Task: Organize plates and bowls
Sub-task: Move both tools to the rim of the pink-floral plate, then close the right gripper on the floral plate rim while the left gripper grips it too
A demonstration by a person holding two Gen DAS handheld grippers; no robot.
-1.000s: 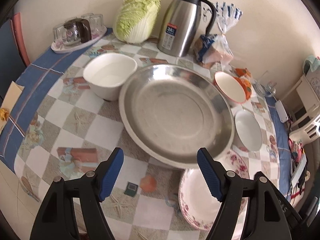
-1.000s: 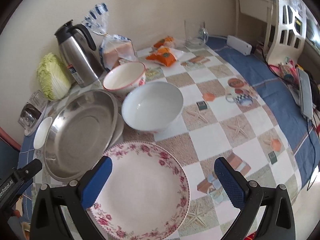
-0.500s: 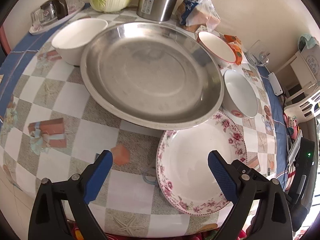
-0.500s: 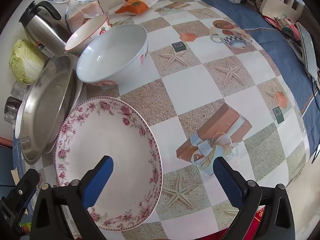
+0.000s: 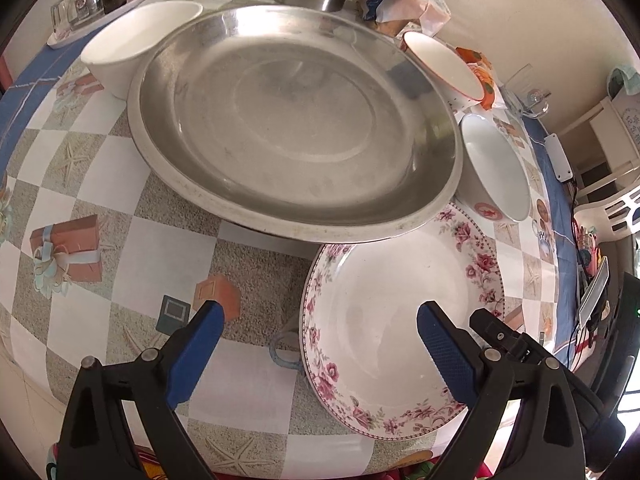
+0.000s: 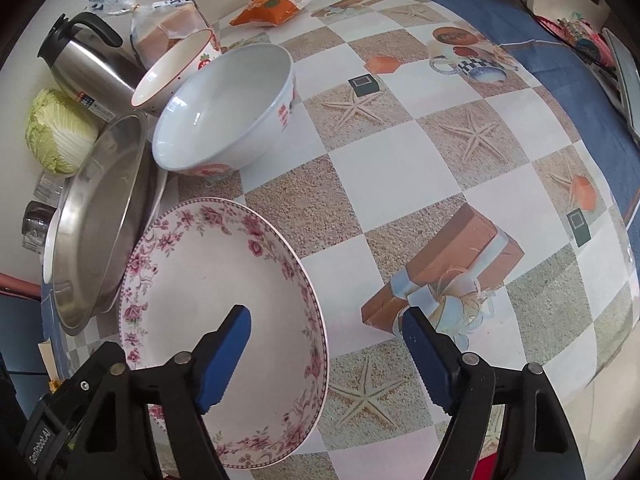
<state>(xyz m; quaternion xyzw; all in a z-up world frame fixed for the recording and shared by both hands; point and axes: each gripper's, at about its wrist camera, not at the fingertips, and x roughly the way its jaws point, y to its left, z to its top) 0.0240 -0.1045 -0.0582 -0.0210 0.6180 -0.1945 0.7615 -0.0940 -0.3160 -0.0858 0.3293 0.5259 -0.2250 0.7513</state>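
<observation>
A floral-rimmed white plate (image 5: 404, 316) (image 6: 208, 280) lies near the table's front edge. My left gripper (image 5: 316, 316) is open, its jaws straddling the plate's left rim. My right gripper (image 6: 326, 326) is open, straddling the plate's right rim. A large steel pan (image 5: 296, 120) (image 6: 96, 216) sits behind the plate, its rim overlapping it. A white bowl with red marks (image 5: 496, 168) (image 6: 228, 104) stands right of the pan. A red-rimmed bowl (image 5: 440, 64) (image 6: 176, 64) lies tilted behind it. A plain white bowl (image 5: 132, 48) stands left of the pan.
A steel thermos (image 6: 88, 64), a cabbage (image 6: 60, 132), bagged bread (image 5: 400, 4) and an orange snack packet (image 6: 276, 8) line the wall. A tray of glasses (image 5: 96, 0) is at the far left. The checkered tablecloth (image 6: 420, 168) stretches right of the plate.
Both grippers have dropped lower and closer to the floral plate, and now straddle its opposite rims. The dishes have not moved.
</observation>
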